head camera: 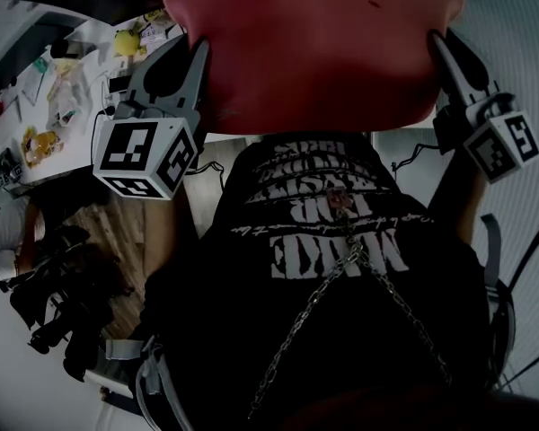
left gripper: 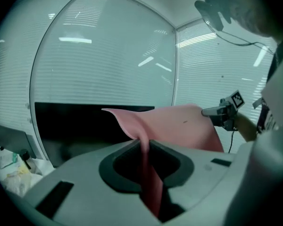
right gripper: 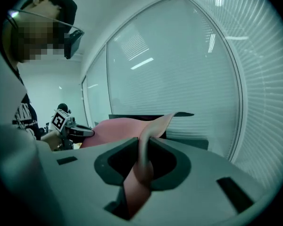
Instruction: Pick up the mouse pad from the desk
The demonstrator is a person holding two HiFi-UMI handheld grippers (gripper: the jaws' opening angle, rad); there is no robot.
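Observation:
The pink mouse pad (head camera: pixel 314 52) hangs in the air, lifted high and close in front of the head view, stretched between both grippers. My left gripper (head camera: pixel 200 50) pinches its left edge, and in the left gripper view the pad (left gripper: pixel 179 126) runs down between the jaws of that gripper (left gripper: pixel 144 149). My right gripper (head camera: pixel 436 41) pinches the right edge. In the right gripper view the pad (right gripper: pixel 118 128) folds into the closed jaws of that gripper (right gripper: pixel 145 147). Each gripper shows in the other's view, the right gripper (left gripper: pixel 208 111) and the left gripper (right gripper: pixel 88 132) both at the pad's far edge.
A cluttered white desk (head camera: pixel 54 106) lies far below at the upper left, with a yellow item (head camera: pixel 126 41) on it. Wooden floor (head camera: pixel 117 232) shows beside my black printed shirt (head camera: pixel 332 241). Glass walls with blinds (left gripper: pixel 108 55) surround the space.

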